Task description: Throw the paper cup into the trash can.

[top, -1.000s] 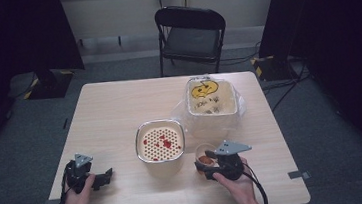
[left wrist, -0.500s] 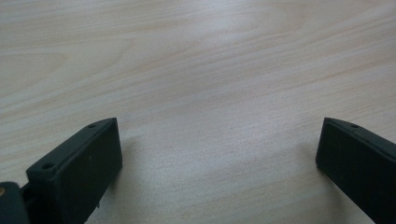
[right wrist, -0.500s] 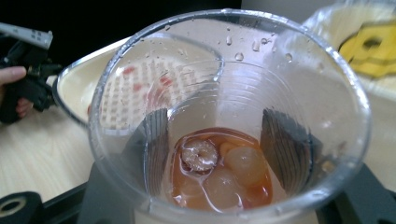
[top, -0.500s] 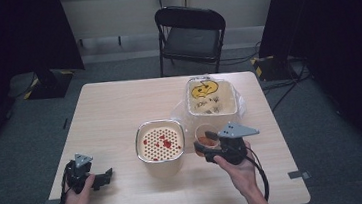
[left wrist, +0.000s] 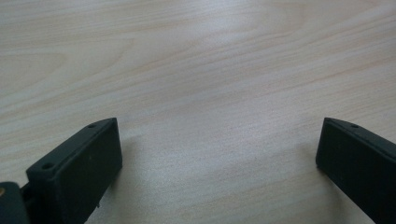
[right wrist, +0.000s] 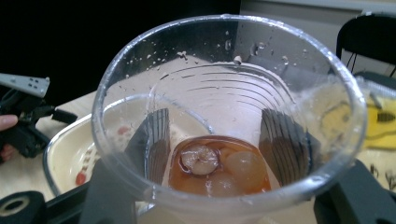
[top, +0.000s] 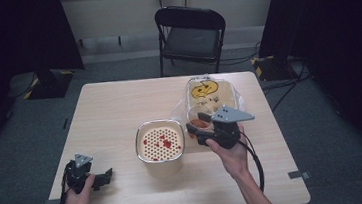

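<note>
Your left hand-held gripper (top: 106,175) rests on the surface (top: 110,119), jaws spread and empty, well apart from the strainer bowl (top: 160,143). Your right hand-held gripper (top: 197,129) grasps the clear cup (right wrist: 229,116) of reddish liquid and ice, its jaws having just tightened; the bowl lies just left of the cup, so your right hand is nearer

Cup (top: 197,126) btwn right tongs (top: 196,129), just right of strainer bowl (top: 160,143); bag (top: 213,95) behind. Left tongs (top: 107,176) on table (top: 119,108), well left.
</note>
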The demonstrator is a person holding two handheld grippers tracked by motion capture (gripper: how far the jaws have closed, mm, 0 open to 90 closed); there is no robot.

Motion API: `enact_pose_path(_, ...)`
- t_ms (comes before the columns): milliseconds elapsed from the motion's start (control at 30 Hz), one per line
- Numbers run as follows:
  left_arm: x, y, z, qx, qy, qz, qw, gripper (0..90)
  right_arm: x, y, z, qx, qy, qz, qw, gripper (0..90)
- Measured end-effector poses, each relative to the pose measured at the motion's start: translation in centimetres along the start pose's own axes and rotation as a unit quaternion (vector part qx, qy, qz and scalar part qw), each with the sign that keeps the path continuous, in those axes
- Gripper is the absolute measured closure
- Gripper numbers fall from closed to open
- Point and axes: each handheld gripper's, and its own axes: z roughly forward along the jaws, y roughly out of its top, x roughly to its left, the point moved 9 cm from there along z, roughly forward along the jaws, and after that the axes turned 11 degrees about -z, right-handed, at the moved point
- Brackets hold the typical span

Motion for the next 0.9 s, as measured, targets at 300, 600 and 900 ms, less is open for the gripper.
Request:
enact_pose_path(300,0.0,0.0,0.0,0.000,0.000,0.000,1.0000,0.0,-0.6,2.0,1.6,-0.020,-0.019,-0.022,0.9994,45.7)
enact_pose_path(600,0.0,0.0,0.0,0.000,0.000,0.000,1.0000,0.0,-1.8,3.4,2.5,-0.039,-0.072,-0.063,0.9947,47.6)
enact_pose_path(900,0.0,0.0,0.0,0.000,0.000,0.000,1.0000,0.0,-2.0,3.5,3.3,0.016,-0.134,-0.181,0.9743,48.7)
